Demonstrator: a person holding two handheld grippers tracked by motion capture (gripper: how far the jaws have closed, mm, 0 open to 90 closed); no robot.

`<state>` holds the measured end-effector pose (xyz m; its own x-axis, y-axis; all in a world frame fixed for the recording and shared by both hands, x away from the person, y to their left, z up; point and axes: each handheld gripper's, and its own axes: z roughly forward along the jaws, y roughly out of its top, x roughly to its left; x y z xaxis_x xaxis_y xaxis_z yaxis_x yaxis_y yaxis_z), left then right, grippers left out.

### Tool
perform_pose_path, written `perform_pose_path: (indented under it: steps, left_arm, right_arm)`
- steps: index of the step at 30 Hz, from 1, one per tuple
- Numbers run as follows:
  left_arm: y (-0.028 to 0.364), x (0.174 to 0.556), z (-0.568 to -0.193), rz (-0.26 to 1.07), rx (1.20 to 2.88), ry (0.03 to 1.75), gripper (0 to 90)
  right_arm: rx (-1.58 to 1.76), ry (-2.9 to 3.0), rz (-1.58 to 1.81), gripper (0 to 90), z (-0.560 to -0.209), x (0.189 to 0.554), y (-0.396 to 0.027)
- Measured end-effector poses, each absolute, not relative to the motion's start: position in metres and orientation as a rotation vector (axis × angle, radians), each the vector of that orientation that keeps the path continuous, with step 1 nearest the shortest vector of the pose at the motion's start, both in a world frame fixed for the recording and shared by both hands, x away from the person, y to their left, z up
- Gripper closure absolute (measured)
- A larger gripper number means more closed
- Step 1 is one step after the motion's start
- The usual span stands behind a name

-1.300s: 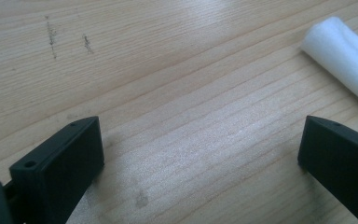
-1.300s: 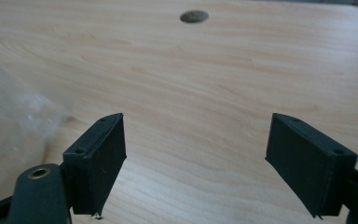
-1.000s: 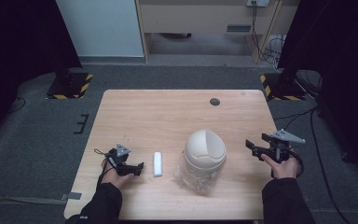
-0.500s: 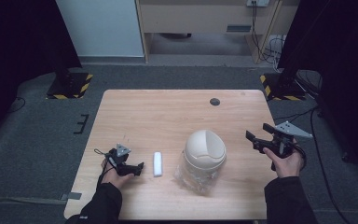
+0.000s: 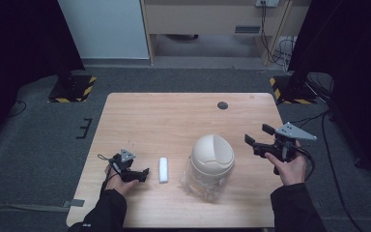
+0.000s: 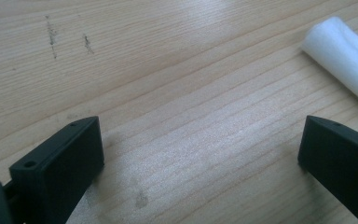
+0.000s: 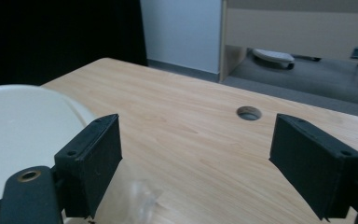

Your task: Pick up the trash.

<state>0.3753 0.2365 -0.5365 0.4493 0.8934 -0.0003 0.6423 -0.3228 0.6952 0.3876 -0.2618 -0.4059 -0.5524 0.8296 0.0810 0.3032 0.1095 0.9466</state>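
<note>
Two open grippers, left, right, one white roll, one domed bin

Right tongs lift and swing off the table edge

Over the last second the right tongs rise from beside the domed white bin and shift outward toward the right edge of the table, the grey three-cornered plate on top now tilting up and sitting past that edge in the high view. The right hand turns with them, palm more toward the camera. Their jaws stand wide apart, and the right gripper view looks across the bin's lid toward the round hole in the tabletop.
</note>
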Motion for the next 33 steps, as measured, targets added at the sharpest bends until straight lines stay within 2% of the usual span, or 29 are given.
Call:
perform_pose_path:
  steps: [9, 33]
  left_arm:
    - [0.237, 0.375, -0.537, 0.517, 2.075, 1.279, 0.0]
    - [0.236, 0.375, -0.537, 0.52, 2.072, 1.284, 0.0]
  right_arm:
    - [1.007, 2.042, 1.451, 16.9, -0.411, 0.386, -0.232]
    - [0.977, 2.213, 1.365, 16.8, -0.44, 0.392, -0.199]
